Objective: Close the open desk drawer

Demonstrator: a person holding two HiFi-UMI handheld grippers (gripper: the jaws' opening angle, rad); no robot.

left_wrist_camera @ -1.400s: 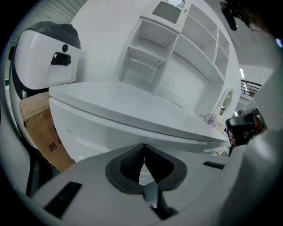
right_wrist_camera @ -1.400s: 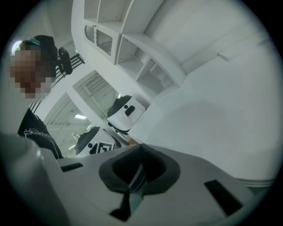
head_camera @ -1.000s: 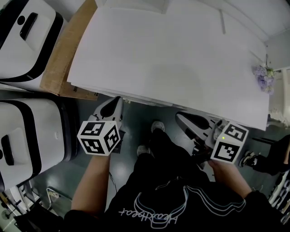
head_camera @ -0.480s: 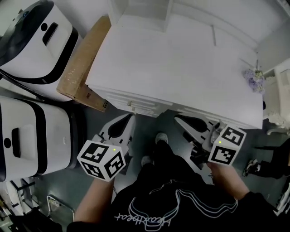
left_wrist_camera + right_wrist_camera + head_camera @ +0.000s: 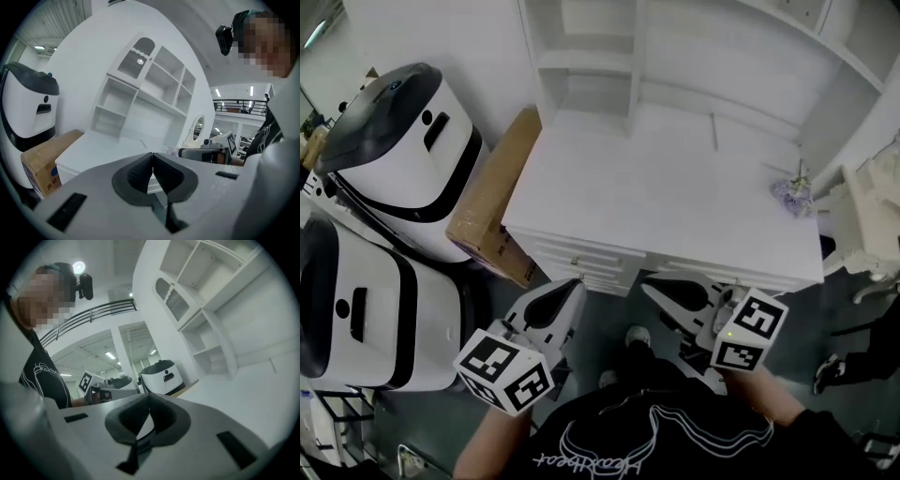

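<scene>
The white desk [image 5: 675, 202] stands in front of me, with a stack of drawer fronts [image 5: 581, 260] at its front left. From the head view I cannot tell whether any drawer sticks out. My left gripper [image 5: 571, 285] hangs just short of those drawers, jaws shut and empty. My right gripper [image 5: 650, 287] sits below the desk's front edge near the middle, also shut on nothing. In the left gripper view the left gripper [image 5: 152, 161] points over the desk top [image 5: 96, 149]. In the right gripper view the right gripper [image 5: 149, 405] has its pads pressed together.
A cardboard box [image 5: 492, 211] leans against the desk's left side. Two large white-and-black machines [image 5: 398, 155] stand further left. A white shelf hutch [image 5: 591, 56] rises behind the desk. A small purple flower bunch [image 5: 789, 192] lies at the desk's right end. My feet [image 5: 636, 336] are on the dark floor.
The head view has pulled back from the desk, so the hutch and more floor show. Both grippers now sit clear of the desk's front edge, still shut.
</scene>
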